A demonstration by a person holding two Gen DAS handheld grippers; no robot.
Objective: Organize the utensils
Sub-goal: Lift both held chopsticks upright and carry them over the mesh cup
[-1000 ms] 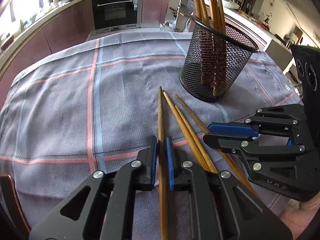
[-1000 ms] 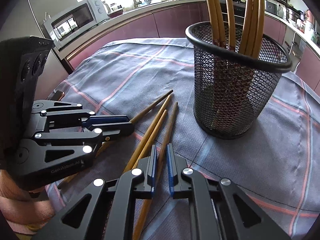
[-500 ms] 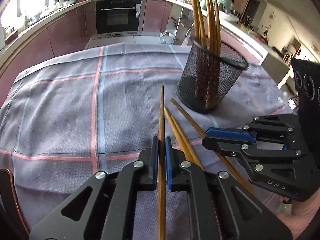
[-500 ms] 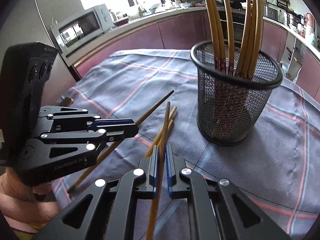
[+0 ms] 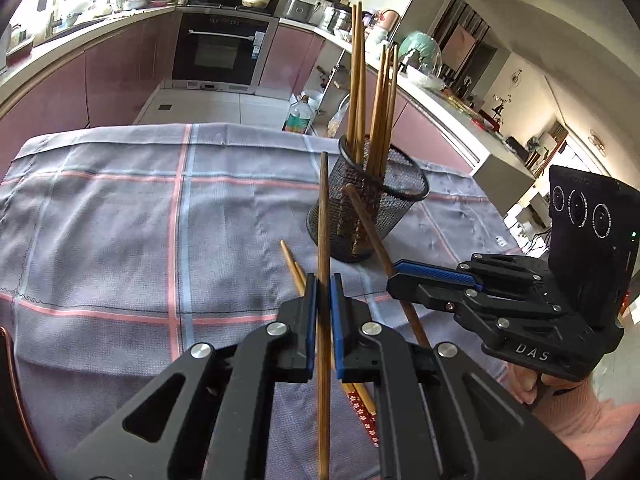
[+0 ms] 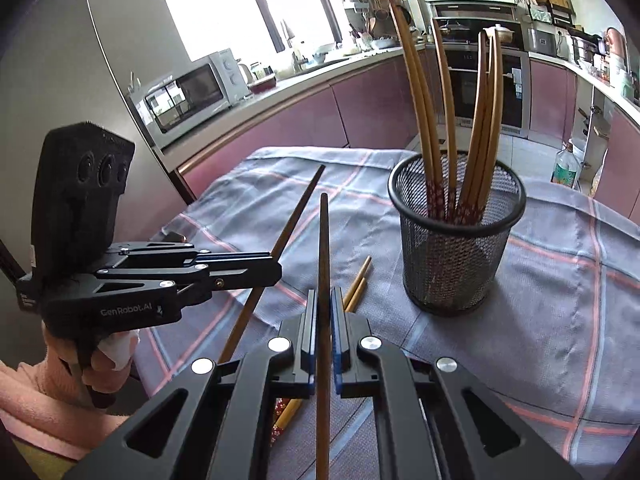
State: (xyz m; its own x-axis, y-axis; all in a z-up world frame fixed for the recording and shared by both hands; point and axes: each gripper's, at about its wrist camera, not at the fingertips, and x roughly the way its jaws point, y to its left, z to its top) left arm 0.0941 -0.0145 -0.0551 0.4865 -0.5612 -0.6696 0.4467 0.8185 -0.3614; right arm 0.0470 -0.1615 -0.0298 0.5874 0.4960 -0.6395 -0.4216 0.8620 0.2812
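Note:
My left gripper (image 5: 323, 280) is shut on a dark wooden chopstick (image 5: 323, 208), held off the cloth with its tip pointing toward the black mesh holder (image 5: 384, 208). To its right, my right gripper (image 5: 400, 272) is shut on a second chopstick (image 5: 364, 220), also raised. In the right wrist view the right gripper (image 6: 323, 296) clamps its chopstick (image 6: 323, 240), and the left gripper (image 6: 272, 264) holds the other chopstick (image 6: 298, 208) at an angle. The mesh holder (image 6: 456, 256) stands upright with several chopsticks inside. Two lighter chopsticks (image 6: 358, 280) lie on the cloth below the grippers.
A grey checked tablecloth (image 5: 120, 220) covers the table. Beyond the far edge are kitchen cabinets, an oven (image 5: 220, 52), a bottle on the floor (image 5: 298, 118) and a microwave (image 6: 188, 96). A person's pink sleeves show behind both grippers.
Both grippers have risen, each lifting its chopstick off the cloth with the tip tilting upward. Two chopsticks stay on the cloth. The holder has not moved.

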